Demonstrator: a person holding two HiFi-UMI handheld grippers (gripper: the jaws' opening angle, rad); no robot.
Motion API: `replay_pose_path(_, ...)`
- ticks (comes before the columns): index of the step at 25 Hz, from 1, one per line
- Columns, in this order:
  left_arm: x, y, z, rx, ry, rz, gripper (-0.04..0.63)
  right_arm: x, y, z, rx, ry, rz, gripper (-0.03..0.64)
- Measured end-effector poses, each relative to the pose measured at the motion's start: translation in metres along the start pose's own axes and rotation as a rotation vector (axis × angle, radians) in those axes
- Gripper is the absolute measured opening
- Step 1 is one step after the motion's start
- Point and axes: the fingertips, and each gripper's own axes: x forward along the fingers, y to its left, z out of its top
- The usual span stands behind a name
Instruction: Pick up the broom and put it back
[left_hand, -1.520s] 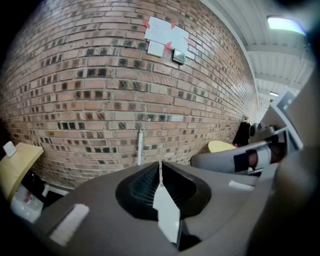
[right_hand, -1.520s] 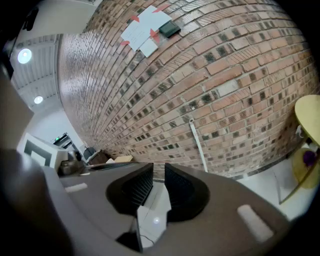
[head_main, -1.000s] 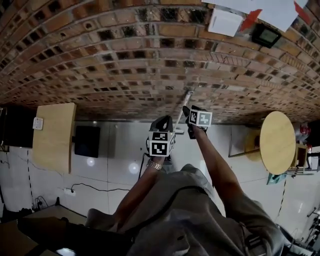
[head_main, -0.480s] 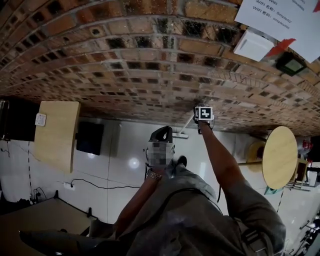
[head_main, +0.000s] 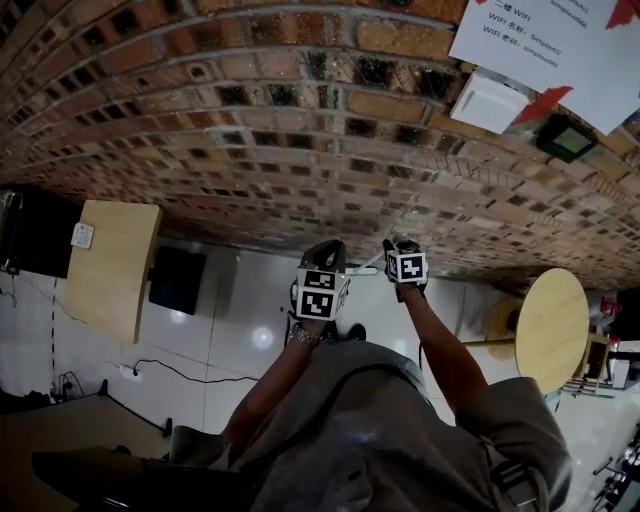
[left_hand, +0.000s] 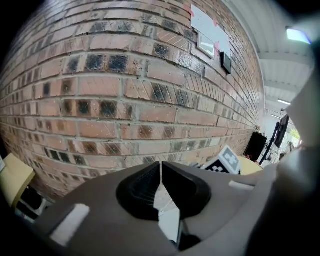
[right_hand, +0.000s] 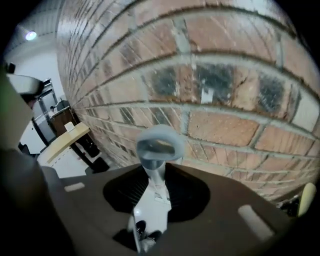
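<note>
Right gripper (right_hand: 157, 175) is closing its jaws on the top of the broom (right_hand: 156, 192). The pale grey handle stands squarely between the dark ribbed pads and, as far as I can see, touches them on both sides. The handle's hanging loop (right_hand: 159, 145) pokes out past the jaw tips, close to the brick wall (right_hand: 225, 75). Left gripper (left_hand: 160, 172) sits just beside the right one, a little nearer the person, with its jaws pressed together at the tips and nothing between them; it points at the same wall. Seen from the head, both arms reach out over the glossy white tiled floor (head_main: 250, 310) toward the foot of the wall. A round wooden table (head_main: 550, 325) stands off to the right near the wall. To the left is a rectangular wooden tabletop (head_main: 115, 265) with a dark box (head_main: 178, 280) just beside it, and a black cable (head_main: 180, 377) trails across the floor. On the wall hang white printed sheets (head_main: 560, 40), a small white box (head_main: 490, 100) and a small black fitting (head_main: 567, 140). The broom's lower end I cannot make out.
</note>
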Motion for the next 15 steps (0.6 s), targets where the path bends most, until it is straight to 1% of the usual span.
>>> replay_pose_path(2,0.007,-0.001,0.007,0.006,-0.01,0.002,0.005,-0.031,0.008,0.01,-0.011,-0.032,0.002,0.097)
replay_pose_path(8,0.024,-0.01,0.017,0.008,-0.025,-0.017,0.003,-0.107,0.02,0.061,0.022,-0.146,0.013,0.098)
replay_pose_path(11,0.029,-0.019,0.021,0.007,-0.022,-0.035,0.003,-0.127,0.023,0.078,0.04,-0.179,0.026,0.1)
replay_pose_path(15,0.033,-0.025,0.022,0.018,0.004,-0.04,0.003,-0.136,0.028,0.088,0.06,-0.196,0.051,0.1)
